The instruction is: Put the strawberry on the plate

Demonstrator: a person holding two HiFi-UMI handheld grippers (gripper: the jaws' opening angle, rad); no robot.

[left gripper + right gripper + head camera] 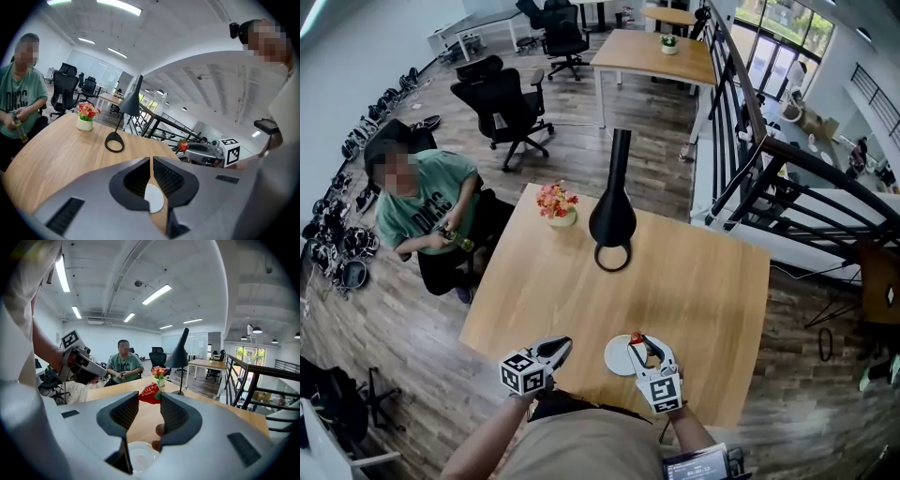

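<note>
A red strawberry (635,338) sits pinched at the tips of my right gripper (639,345), which is shut on it. It hangs over the right edge of the small white plate (617,357) near the table's front edge. In the right gripper view the strawberry (149,393) is between the jaw tips, above the plate (139,457) and the wood. My left gripper (555,352) rests to the left of the plate, shut and empty. Its view shows the jaws (151,159) closed, a sliver of plate (153,199) below them, and the strawberry (183,146) off to the right.
A black desk lamp (612,220) with a ring base stands mid-table, and a small flower pot (557,206) sits at the far left corner. A person (422,202) in a green shirt sits beside the table's left side. A black railing (750,159) runs along the right.
</note>
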